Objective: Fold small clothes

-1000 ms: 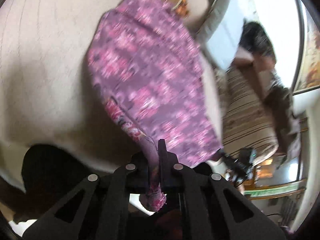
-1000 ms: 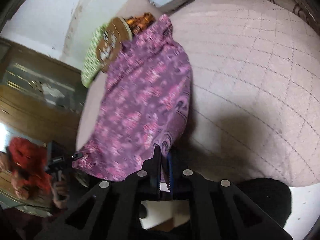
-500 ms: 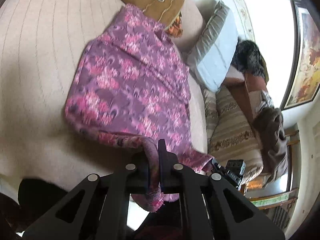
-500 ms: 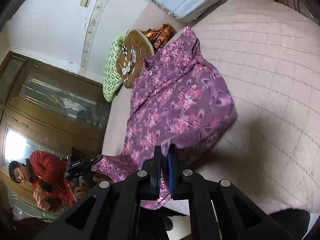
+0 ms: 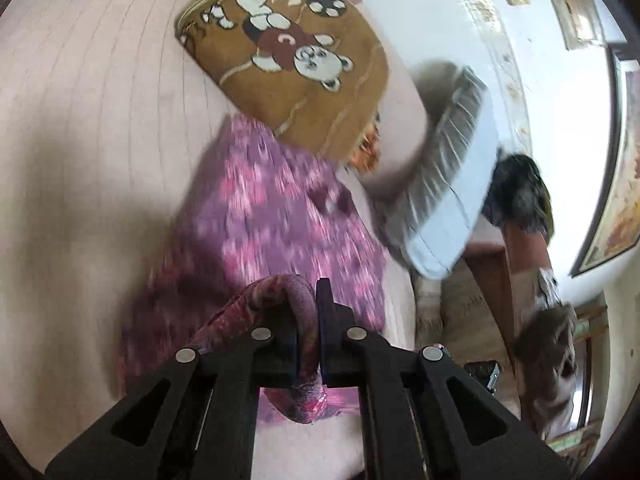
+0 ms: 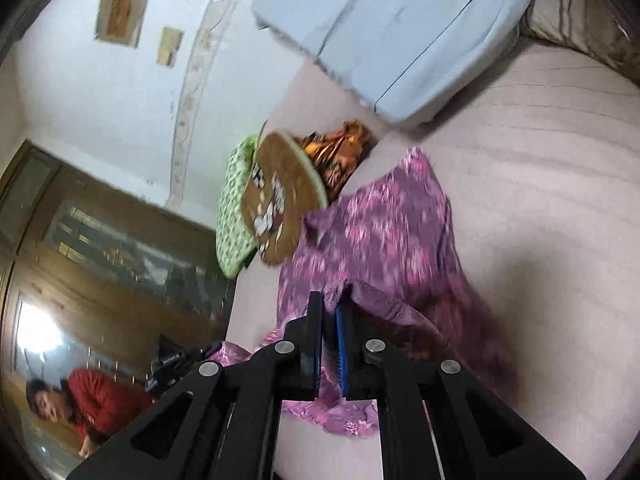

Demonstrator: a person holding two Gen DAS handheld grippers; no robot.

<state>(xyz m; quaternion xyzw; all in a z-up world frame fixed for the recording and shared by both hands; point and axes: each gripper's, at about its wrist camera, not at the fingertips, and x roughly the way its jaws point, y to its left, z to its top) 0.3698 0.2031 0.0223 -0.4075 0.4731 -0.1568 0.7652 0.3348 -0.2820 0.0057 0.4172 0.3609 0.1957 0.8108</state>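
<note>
Pale quilted bed (image 5: 92, 128) fills the left wrist view, with a white wall (image 5: 432, 12) behind. On it lies the purple cloth (image 5: 272, 220), its far end touching a brown cushion (image 5: 288, 64); a grey pillow (image 5: 452, 200) sits to the right. The left claw (image 5: 308, 300) is clenched on a bunched edge of the cloth, which curls over its left finger.

From the right wrist view, the same bed (image 6: 552, 184) carries the cloth (image 6: 384, 240), blurred, beside the cushion (image 6: 280, 200) and below the pillow (image 6: 400, 28). The right claw (image 6: 330, 316) is nearly closed, pinching another edge of the cloth. A person in red (image 6: 92, 404) crouches low at left.
</note>
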